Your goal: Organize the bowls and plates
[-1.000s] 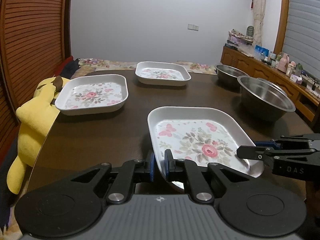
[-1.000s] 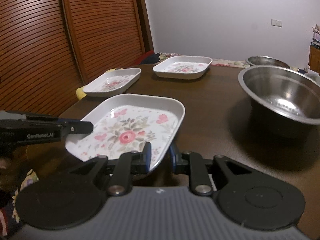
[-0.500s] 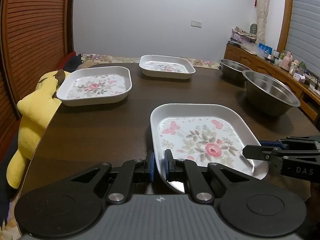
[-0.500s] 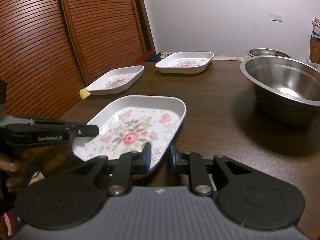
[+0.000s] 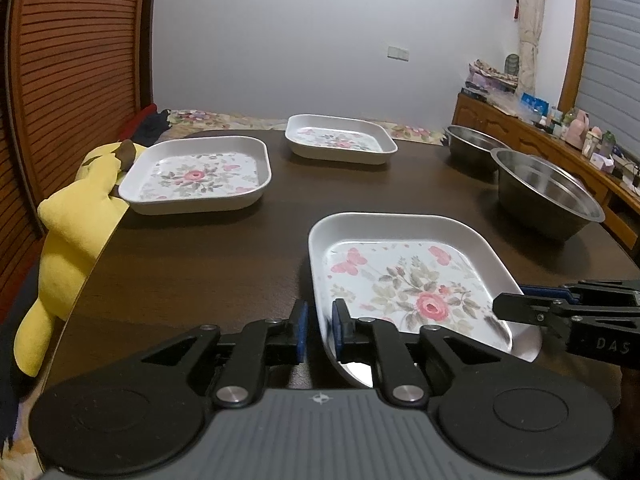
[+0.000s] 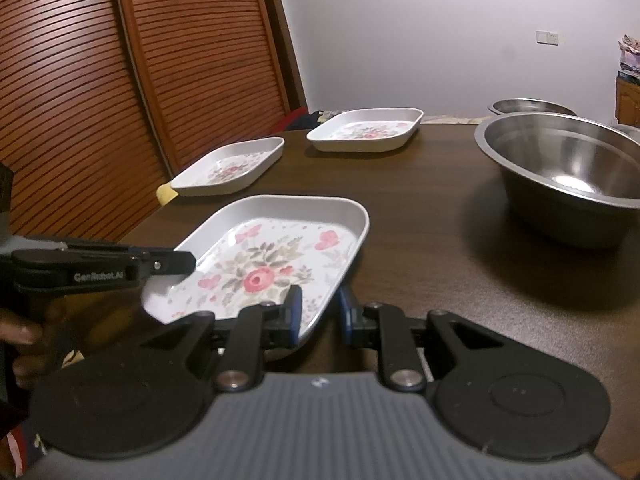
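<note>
Three floral plates, two steel bowls; both grippers, left gripper and right gripper, clamp the nearest plate's rim.

Your left wrist camera sits low behind the left gripper, looking along its fingers across the dark table toward the far white wall, with the nearest floral plate close under the lens. Your right wrist camera sits just as low behind the right gripper, facing the same plate from its other side, angled toward the slatted wooden doors. Both views share that plate, the two farther floral plates, the large steel bowl, and each other's gripper at the frame edge.
</note>
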